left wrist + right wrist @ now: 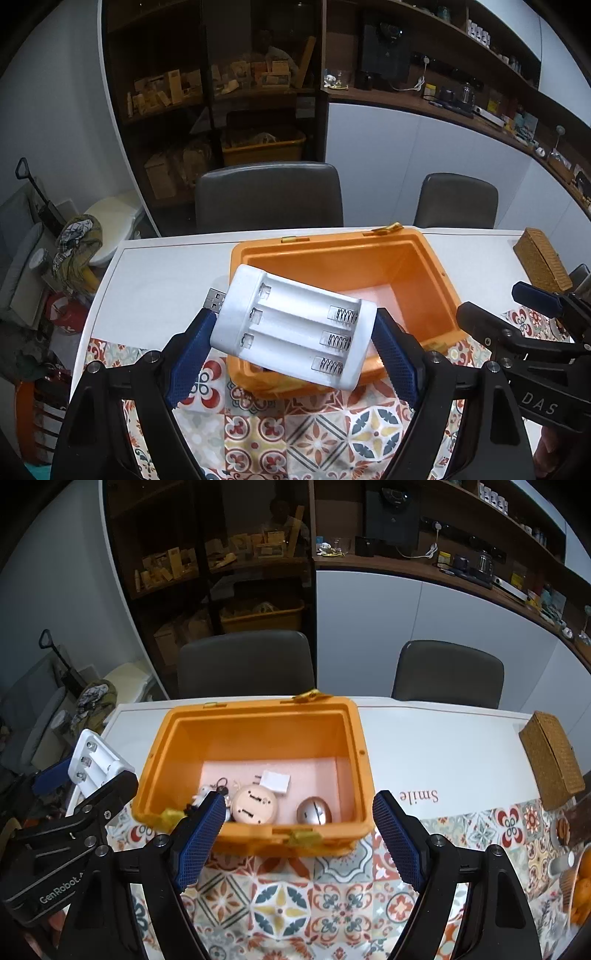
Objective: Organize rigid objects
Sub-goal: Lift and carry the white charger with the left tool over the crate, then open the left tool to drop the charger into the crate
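Right between the blue pads of the left hand-held gripper sits a white battery charger, clamped at its two short ends and tilted, its three empty slots with their springs facing up. A USB plug sticks out of the charger just above the gripper's left pad. The charger hangs over the near rim of an open orange bin, which stands directly ahead of this gripper on the bench.

From the right wrist view the same bin lies straight ahead of the right hand-held gripper, whose fingers stand wide apart with nothing between them. Inside the bin, on its pale pink floor, lie a round beige disc, a silver egg-shaped object to its right, a white plug adapter behind them, and a small white keyring toy partly hidden behind the gripper's left pad. The charger shows at the far left of this gripper, held up beside the bin's left wall.

Under both grippers a patterned tile cloth covers the near part of the bench. A woven basket sits far to the right, well apart from the bin. Two grey chairs stand beyond the bench.
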`<state>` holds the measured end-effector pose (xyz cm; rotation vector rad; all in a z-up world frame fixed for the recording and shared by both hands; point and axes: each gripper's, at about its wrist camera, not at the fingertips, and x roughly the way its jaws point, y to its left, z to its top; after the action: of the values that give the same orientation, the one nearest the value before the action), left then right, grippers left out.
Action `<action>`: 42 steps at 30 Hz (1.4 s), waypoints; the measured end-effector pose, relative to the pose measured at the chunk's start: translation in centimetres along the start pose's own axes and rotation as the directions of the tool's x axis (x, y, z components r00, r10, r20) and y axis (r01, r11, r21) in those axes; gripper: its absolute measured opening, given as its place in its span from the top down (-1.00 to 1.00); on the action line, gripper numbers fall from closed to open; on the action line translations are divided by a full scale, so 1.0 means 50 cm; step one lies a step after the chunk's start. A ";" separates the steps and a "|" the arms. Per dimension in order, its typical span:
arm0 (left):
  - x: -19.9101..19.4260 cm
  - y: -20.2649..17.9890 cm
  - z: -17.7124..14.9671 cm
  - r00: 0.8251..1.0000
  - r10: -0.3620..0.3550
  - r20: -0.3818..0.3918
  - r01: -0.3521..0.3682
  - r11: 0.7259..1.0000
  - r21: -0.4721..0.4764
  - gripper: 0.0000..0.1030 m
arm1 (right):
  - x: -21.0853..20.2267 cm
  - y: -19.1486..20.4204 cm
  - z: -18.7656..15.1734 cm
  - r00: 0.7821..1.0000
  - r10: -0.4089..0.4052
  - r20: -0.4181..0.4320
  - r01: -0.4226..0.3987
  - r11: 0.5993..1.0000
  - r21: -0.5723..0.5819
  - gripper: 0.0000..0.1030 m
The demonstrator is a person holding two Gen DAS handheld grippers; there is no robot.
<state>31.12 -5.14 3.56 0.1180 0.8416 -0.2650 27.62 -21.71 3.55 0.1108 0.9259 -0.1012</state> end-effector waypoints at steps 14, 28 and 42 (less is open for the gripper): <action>0.129 0.001 0.038 0.992 0.011 -0.123 -0.011 1.000 -0.006 -0.65 | 0.095 0.009 0.063 0.994 -0.059 -0.097 0.054 0.998 -0.045 -0.59; 0.231 -0.002 0.024 0.974 0.028 -0.227 -0.029 1.000 -0.001 -0.66 | 0.152 0.010 0.056 0.985 -0.100 -0.143 0.091 0.994 -0.067 -0.59; 0.176 0.019 -0.014 0.968 0.129 -0.216 -0.131 0.991 0.003 -0.86 | 0.150 0.002 0.029 0.984 -0.078 -0.161 0.071 0.996 -0.053 -0.59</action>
<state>36.47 -5.70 -3.48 0.1932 1.0469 -0.1251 33.26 -22.12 -1.60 0.0412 1.0955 -0.1414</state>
